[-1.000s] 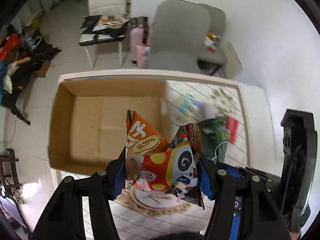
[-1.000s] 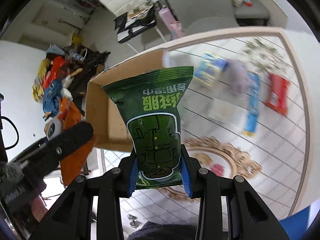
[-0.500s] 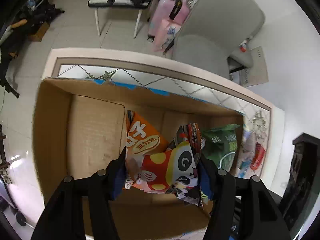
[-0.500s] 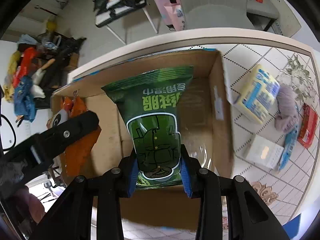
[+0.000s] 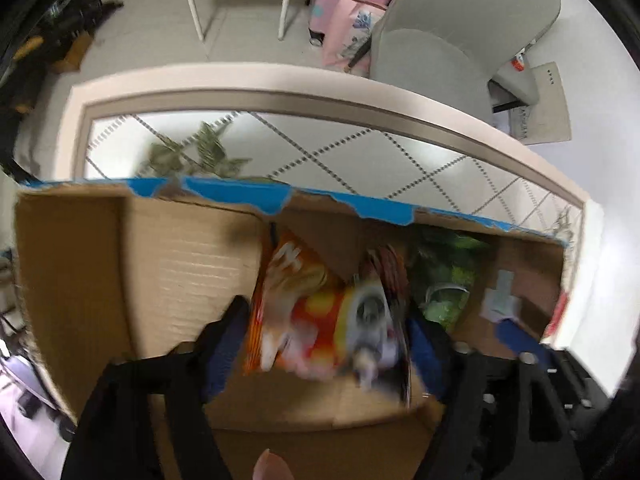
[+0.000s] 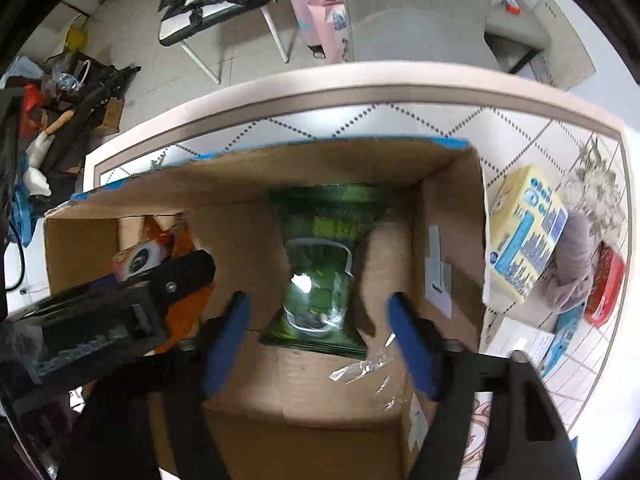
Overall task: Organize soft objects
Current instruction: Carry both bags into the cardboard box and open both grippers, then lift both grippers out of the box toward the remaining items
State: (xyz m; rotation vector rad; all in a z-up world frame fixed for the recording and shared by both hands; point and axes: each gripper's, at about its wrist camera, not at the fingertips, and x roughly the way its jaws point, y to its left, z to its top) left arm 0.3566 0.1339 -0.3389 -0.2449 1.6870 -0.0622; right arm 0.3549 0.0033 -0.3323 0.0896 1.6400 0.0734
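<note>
An open cardboard box [image 5: 176,264] [image 6: 452,216] sits on the tiled table. My right gripper [image 6: 320,312] is open inside it, and a green snack bag [image 6: 320,280] lies loose between its blue fingers on the box floor. It also shows in the left wrist view [image 5: 448,280]. My left gripper [image 5: 324,332] is down in the box with an orange panda snack bag [image 5: 320,316] between its fingers; the bag is blurred and the fingers look spread. The same bag shows in the right wrist view [image 6: 160,248].
On the table right of the box lie a yellow and blue pack [image 6: 524,232], a mauve cloth [image 6: 572,264], a red packet [image 6: 606,284], a white box [image 6: 520,340] and a blue packet [image 6: 564,340]. Grey chairs [image 5: 460,40] stand beyond the table's far edge.
Both grippers have gone down into the box. My right gripper has opened and let go of the green bag. The orange bag is blurred with motion between the left fingers, which look wider apart.
</note>
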